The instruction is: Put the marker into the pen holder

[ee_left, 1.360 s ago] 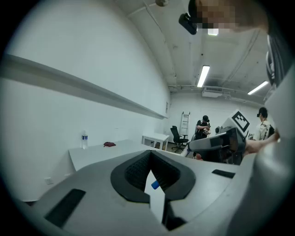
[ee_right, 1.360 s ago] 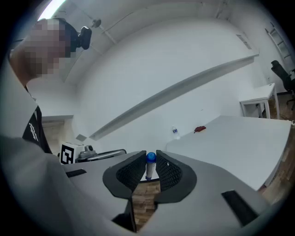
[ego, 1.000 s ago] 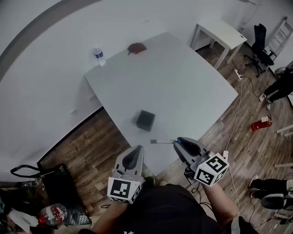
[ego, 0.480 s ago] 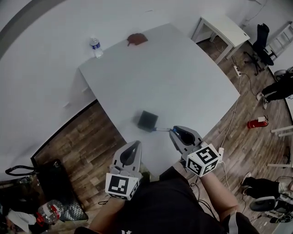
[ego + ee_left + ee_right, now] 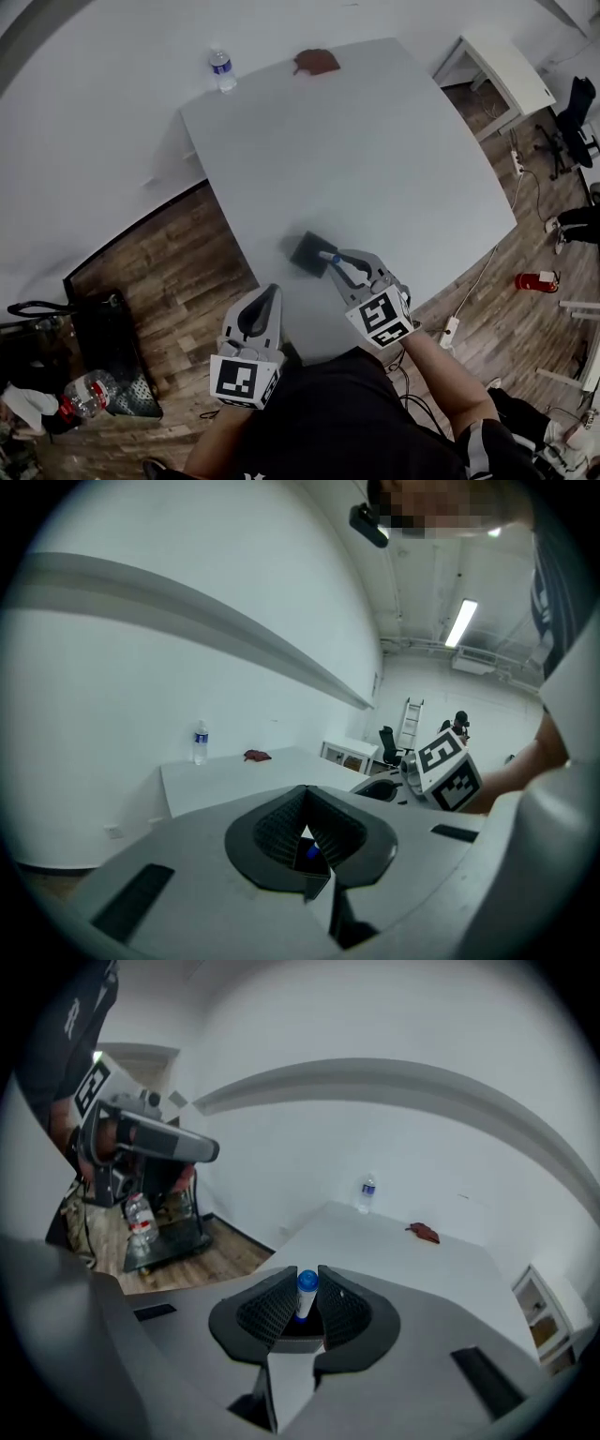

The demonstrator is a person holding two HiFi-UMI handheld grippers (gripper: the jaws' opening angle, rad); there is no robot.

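The black square pen holder (image 5: 307,252) stands on the white table (image 5: 375,159) near its front edge. My right gripper (image 5: 337,265) is shut on the marker (image 5: 327,255), whose end reaches over the holder's right rim. In the right gripper view the marker (image 5: 306,1292) stands between the pads of that gripper (image 5: 302,1305), blue cap up. My left gripper (image 5: 266,298) hangs at the table's front edge, left of the holder, its jaws together with nothing in them. The left gripper view shows that gripper's (image 5: 306,841) jaws meeting, and the right gripper's marker cube (image 5: 448,769) beside it.
A water bottle (image 5: 222,70) and a reddish-brown cloth (image 5: 316,63) lie at the table's far edge. A small white table (image 5: 502,70) and an office chair (image 5: 577,108) stand at the right. A black bag (image 5: 103,328) and a red extinguisher (image 5: 528,280) are on the wooden floor.
My right gripper has carried the marker forward and left, from the table's front edge to the pen holder's right rim. The left gripper has stayed in place.
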